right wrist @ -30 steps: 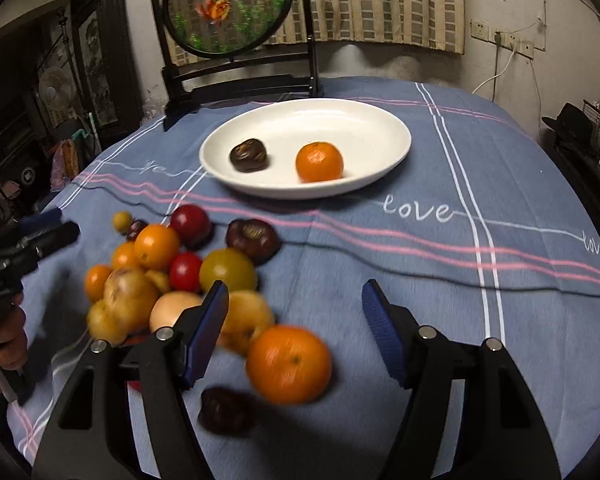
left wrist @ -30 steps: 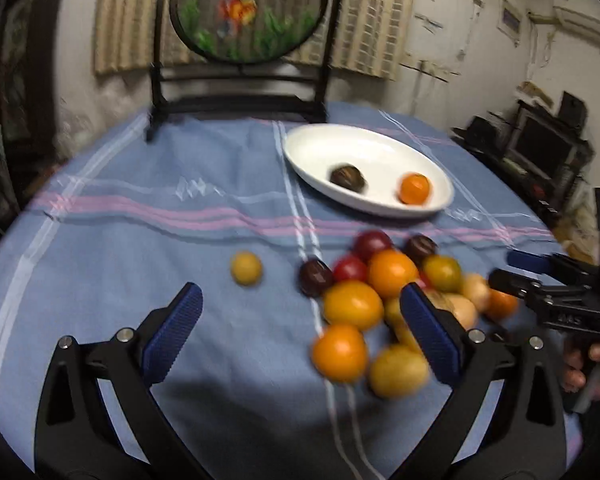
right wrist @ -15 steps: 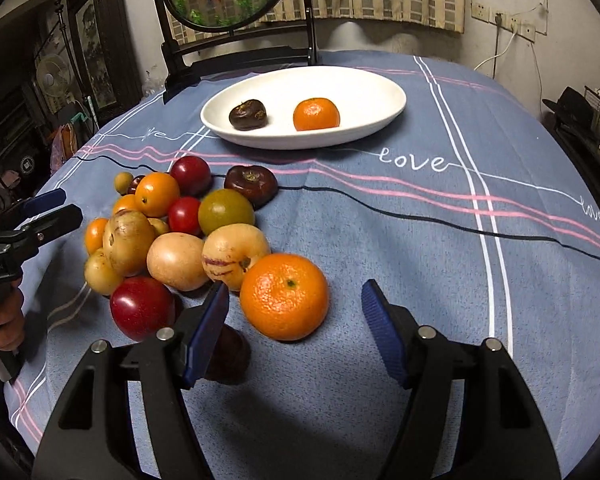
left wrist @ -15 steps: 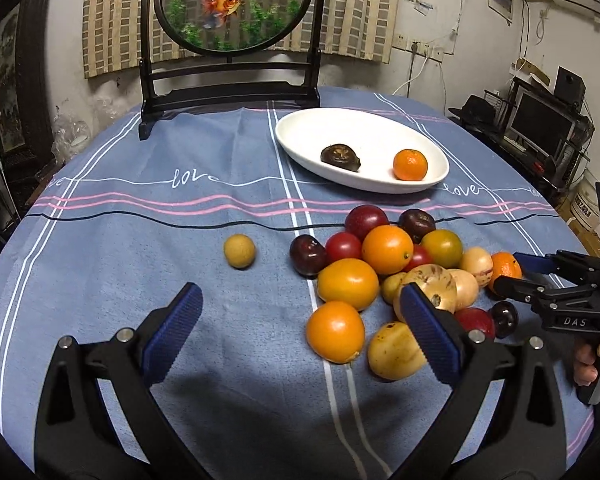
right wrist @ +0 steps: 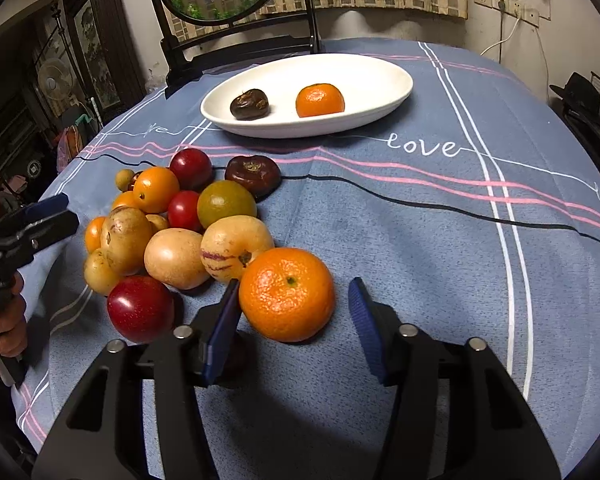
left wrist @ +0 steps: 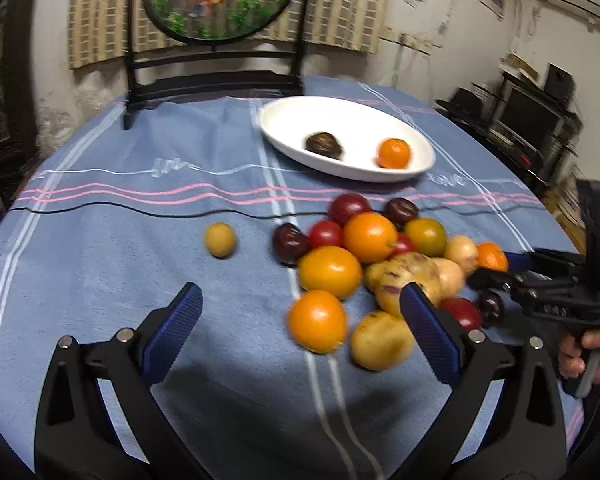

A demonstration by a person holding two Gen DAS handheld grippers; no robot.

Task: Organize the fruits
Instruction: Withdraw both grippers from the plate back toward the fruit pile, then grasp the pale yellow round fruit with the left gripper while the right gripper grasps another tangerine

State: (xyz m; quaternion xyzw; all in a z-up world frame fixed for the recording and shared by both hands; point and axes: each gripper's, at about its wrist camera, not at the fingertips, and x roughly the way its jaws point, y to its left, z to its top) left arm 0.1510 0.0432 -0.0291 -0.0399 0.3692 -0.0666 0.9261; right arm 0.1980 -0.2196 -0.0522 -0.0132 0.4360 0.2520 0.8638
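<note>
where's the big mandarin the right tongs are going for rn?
In the right wrist view the big mandarin sits on the blue tablecloth at the near right edge of the fruit pile, between the right tongs, which have just been closing, touching the striped yellow fruit.

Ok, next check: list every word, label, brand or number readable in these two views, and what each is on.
"love": white script on the blue tablecloth, just in front of the white plate.
Two more script words on the same cloth, one left of the plate and one at the right edge, are cut off or warped.
Embossed lettering on the right gripper body in the left wrist view: too blurred to read.
</note>
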